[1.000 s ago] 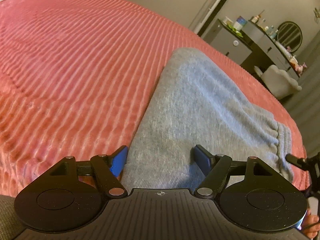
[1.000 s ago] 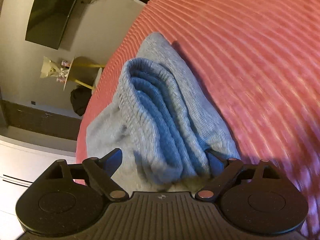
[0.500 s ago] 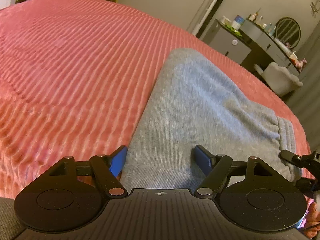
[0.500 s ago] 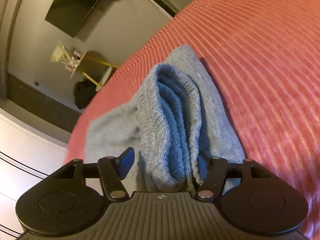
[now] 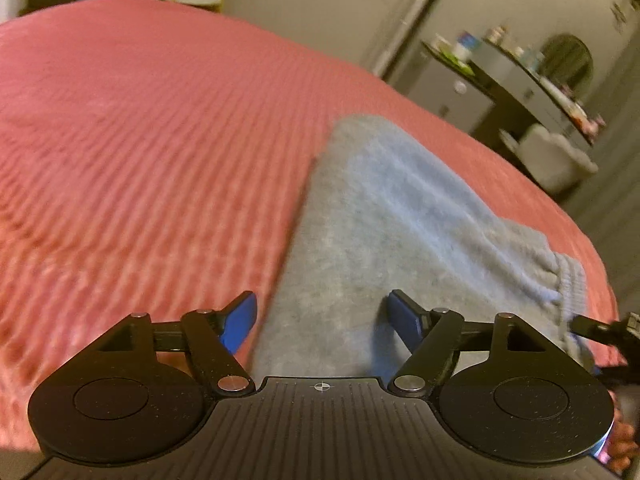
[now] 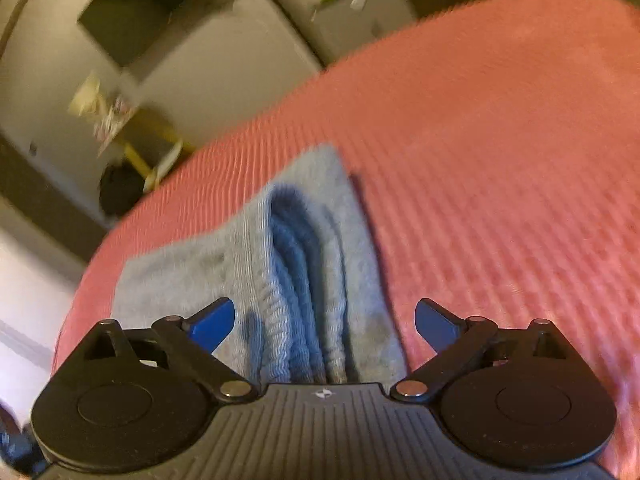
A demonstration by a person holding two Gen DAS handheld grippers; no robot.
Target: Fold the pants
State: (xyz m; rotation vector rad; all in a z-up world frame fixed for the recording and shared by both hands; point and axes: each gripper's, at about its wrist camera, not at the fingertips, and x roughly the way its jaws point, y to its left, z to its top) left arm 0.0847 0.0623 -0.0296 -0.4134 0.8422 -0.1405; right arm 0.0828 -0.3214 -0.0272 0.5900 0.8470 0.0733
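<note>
Grey folded pants (image 5: 372, 236) lie on the pink ribbed bedspread (image 5: 140, 140). In the left wrist view my left gripper (image 5: 324, 320) is open, its blue fingers astride the near edge of the folded pants. In the right wrist view the pants (image 6: 304, 264) show their stacked ribbed waistband layers end-on. My right gripper (image 6: 324, 322) is open wide over that waistband end, fingertips apart from the cloth. The right gripper's tip (image 5: 600, 326) pokes into the left wrist view beside the waistband.
The bedspread (image 6: 500, 140) stretches far around the pants. A dresser with bottles and a round mirror (image 5: 520, 76) stands beyond the bed, with a white chair (image 5: 556, 160). A yellow-legged side table (image 6: 132, 148) and a dark wall panel stand off the other side.
My right gripper has opened wider and pulled back from the waistband, swinging its view. My left gripper has stayed open and shifted slightly. The pants lie still.
</note>
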